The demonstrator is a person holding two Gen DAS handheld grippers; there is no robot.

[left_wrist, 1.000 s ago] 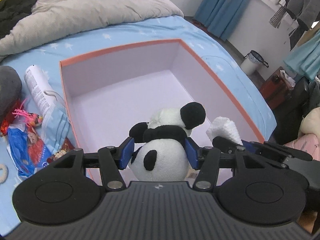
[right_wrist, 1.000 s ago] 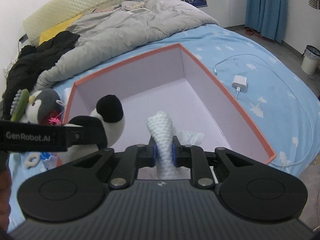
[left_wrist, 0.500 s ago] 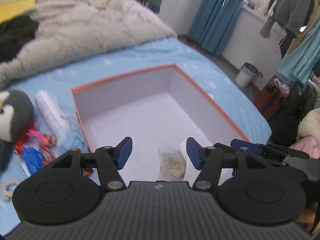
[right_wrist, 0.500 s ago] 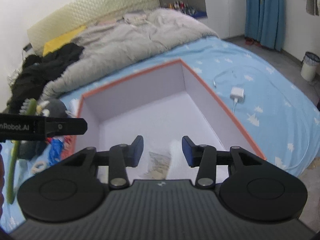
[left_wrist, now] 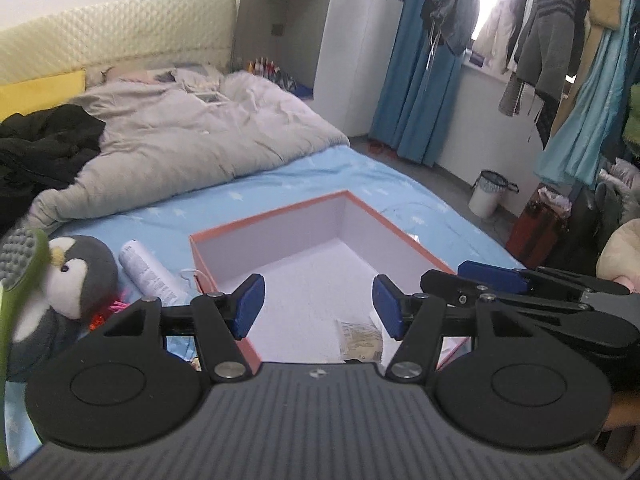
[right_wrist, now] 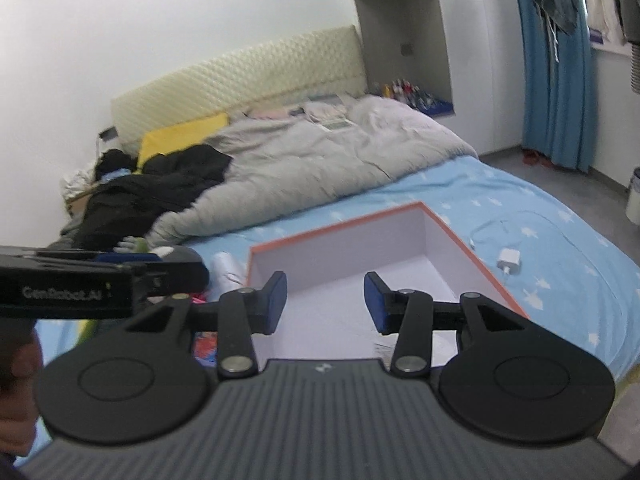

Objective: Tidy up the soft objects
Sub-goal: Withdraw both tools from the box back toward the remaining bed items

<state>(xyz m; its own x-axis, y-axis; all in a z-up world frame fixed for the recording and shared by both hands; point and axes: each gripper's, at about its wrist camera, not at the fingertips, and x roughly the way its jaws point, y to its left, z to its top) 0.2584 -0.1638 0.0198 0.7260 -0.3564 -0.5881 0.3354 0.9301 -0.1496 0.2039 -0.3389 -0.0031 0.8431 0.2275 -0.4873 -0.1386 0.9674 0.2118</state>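
Grey-white plush penguin [left_wrist: 76,276] lies at nine o'clock of left gripper [left_wrist: 316,306], outside orange-rimmed cardboard box [left_wrist: 272,220]; left nearer. Right gripper [right_wrist: 325,303] over box. Both fingers apart, empty.

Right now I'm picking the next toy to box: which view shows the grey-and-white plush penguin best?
The left wrist view: the grey-and-white plush penguin shows its face and body beside the orange-rimmed box. In the right wrist view the left claw hides nearly all of it.

"GenRobot.AI" on the left gripper [right_wrist: 176,276]
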